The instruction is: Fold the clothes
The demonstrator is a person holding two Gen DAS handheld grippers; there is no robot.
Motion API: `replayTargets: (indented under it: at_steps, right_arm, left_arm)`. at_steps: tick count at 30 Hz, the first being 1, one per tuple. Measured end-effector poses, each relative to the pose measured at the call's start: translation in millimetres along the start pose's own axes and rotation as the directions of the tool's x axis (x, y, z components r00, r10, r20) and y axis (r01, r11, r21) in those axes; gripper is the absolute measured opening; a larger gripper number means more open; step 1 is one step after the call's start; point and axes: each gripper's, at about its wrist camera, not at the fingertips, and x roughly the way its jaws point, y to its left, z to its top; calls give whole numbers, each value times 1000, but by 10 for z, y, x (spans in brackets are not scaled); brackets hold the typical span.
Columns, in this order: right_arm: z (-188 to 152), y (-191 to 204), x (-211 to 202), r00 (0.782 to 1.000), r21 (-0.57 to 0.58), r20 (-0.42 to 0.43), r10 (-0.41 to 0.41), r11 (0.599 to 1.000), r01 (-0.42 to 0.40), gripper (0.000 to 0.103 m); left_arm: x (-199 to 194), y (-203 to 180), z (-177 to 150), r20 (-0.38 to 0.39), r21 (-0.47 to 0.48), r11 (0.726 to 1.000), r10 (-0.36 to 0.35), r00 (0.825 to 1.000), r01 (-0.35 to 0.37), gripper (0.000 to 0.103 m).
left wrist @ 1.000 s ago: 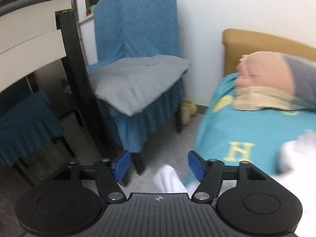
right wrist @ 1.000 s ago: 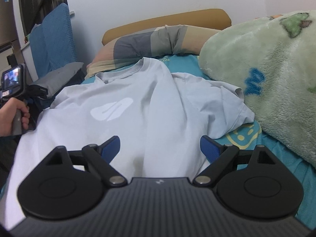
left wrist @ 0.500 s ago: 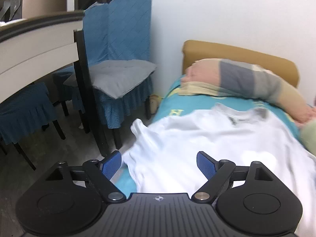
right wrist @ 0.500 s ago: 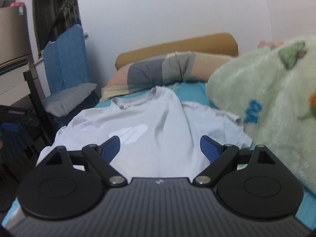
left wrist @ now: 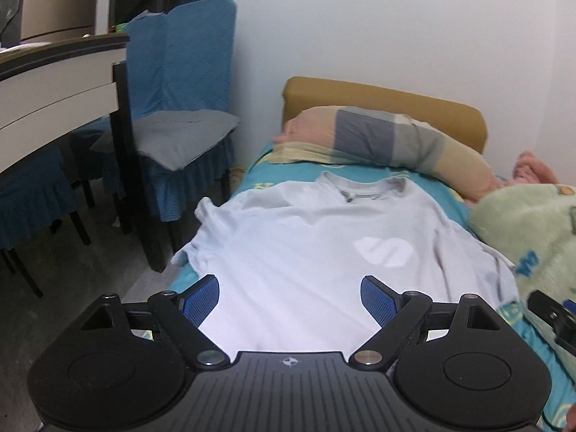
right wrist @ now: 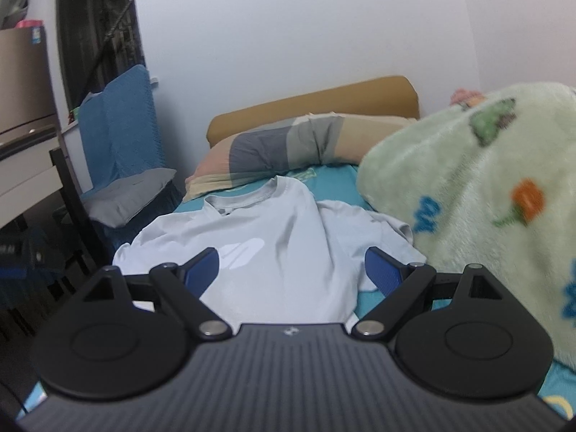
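Note:
A pale blue T-shirt (left wrist: 306, 248) with a white chest logo lies spread front-up on the teal bed sheet (left wrist: 435, 189), collar toward the pillow. It shows again in the right wrist view, T-shirt (right wrist: 288, 248), with its right sleeve rumpled against the blanket. My left gripper (left wrist: 289, 295) hovers above the shirt's lower part, jaws wide and empty. My right gripper (right wrist: 291, 270) is held over the shirt's hem, also open with nothing between its blue pads. Part of the right gripper (left wrist: 554, 316) peeks in at the left view's right edge.
A green fleece blanket (right wrist: 478, 208) is heaped along the right side of the bed. A striped pillow (left wrist: 381, 140) lies against the tan headboard (left wrist: 388, 99). Left of the bed stand a blue-covered chair (left wrist: 183, 108) with a grey cushion, a table (left wrist: 54, 82) and bare floor (left wrist: 104, 259).
My left gripper swung from the chair and floor round over the bed and now faces the shirt. The right gripper rose and drew back, so the shirt looks smaller.

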Motion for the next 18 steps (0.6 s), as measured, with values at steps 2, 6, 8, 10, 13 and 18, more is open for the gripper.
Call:
replayTargets:
  at_steps: [2,6,8,10,13,18]
  right_arm:
    - [-6,-26,-19,1000,18,-9,-7,1000,7,89]
    - [-13,-65,-68,1000,46,-13,-18,999,19,89]
    - [-12,-78,-94,1000,59,-16,-24,998,25,89]
    - [-4,-98,-124,1000,87,-21,-22,996,24,89]
    - [12,-148,-142,999,166,-37,-1,986,7,89]
    - [8,-220,-65,996,326,-76,53,945,-26,89]
  left_arm:
    - [-45,-18,-19,11,17,1000,-9,1000,9,88]
    - [-104,-4,-33,19,18,999,-31,999,31,88]
    - [-117,17,-36,17,13,999,-40,999,40,88]
    - [-122,41,-39,15,10,999,-47,999,47,89]
    - [-135,82,-41,6,1,999,-54,999,54,89]
    - [-182,152,-51,-7,-16,997,-74,997,74,89]
